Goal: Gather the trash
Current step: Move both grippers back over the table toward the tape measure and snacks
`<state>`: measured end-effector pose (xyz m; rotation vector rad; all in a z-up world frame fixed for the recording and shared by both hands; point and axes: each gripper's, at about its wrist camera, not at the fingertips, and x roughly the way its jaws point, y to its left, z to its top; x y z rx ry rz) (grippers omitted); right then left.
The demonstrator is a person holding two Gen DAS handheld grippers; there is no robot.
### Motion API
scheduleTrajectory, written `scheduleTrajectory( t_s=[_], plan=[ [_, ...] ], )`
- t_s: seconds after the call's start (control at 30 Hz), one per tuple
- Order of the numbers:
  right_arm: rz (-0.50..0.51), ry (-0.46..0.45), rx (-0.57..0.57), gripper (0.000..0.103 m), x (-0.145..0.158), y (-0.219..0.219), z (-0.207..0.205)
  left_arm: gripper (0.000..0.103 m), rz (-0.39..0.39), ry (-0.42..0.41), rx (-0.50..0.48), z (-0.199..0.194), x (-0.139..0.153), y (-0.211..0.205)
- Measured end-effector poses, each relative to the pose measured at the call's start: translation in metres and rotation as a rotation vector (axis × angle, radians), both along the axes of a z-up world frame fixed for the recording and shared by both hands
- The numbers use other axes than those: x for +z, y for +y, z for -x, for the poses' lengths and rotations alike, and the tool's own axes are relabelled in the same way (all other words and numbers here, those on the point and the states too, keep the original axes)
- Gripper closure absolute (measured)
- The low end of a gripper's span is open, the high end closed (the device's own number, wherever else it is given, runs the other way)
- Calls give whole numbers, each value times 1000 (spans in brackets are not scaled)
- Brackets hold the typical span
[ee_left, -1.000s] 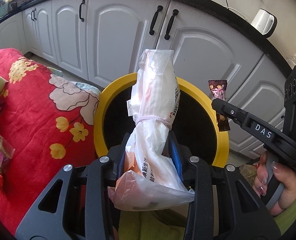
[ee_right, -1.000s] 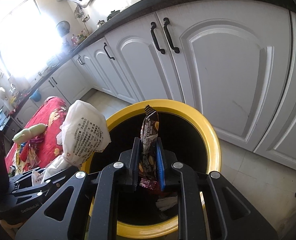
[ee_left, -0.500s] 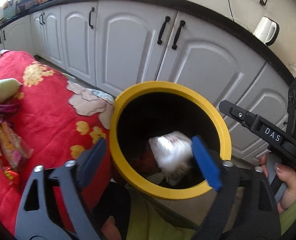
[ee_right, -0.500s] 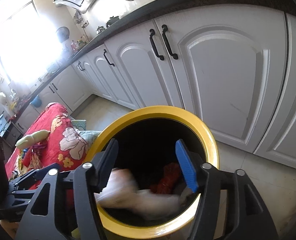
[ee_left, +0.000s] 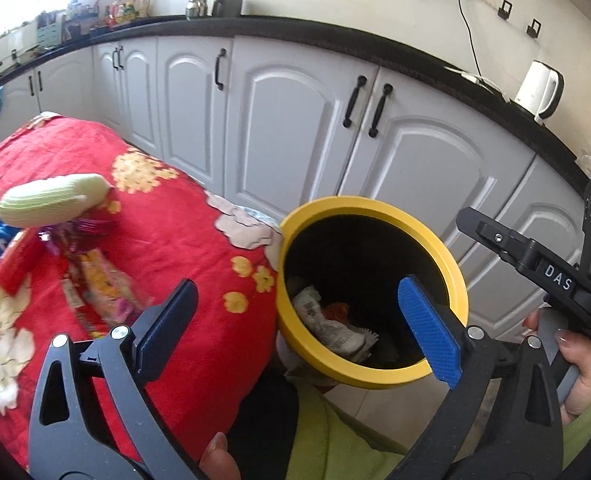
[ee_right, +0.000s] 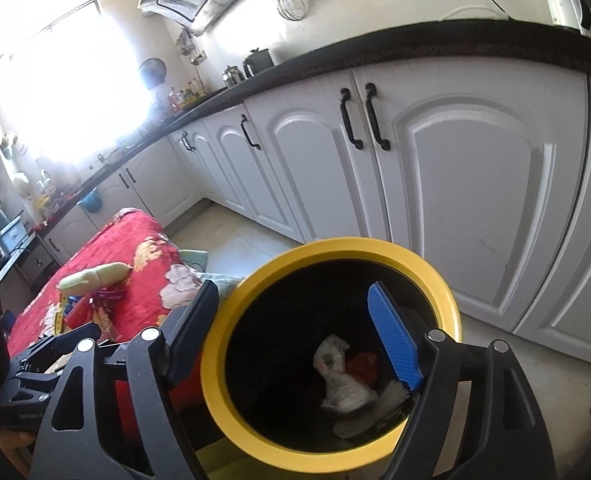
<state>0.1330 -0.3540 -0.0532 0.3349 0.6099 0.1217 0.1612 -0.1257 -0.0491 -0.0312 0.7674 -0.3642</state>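
A black bin with a yellow rim stands on the floor beside the table. In it lie a crumpled white plastic bag and a red wrapper. My left gripper hangs over the bin's near-left edge and the table corner, jaws opening wide, nothing between them. Over the bin mouth my right gripper is held with its jaws opening too, and they are empty. More wrappers and a red packet lie on the table.
The table wears a red floral cloth, and a pale green knitted item lies on it. White cabinets with black handles run behind the bin under a dark counter. A white kettle stands on the counter.
Both grippers went from shut to open. The white bag left the left gripper and the brown wrapper left the right; both are down in the bin. Both grippers lifted and drew back.
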Motion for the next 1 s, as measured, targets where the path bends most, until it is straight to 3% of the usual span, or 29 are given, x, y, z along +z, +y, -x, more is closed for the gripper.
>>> scheduleTrajectory(
  t_s=[1.0],
  plan=[
    [115,-116,200,20,46,99,15,11,48,-155,230,25,53,105]
  ],
)
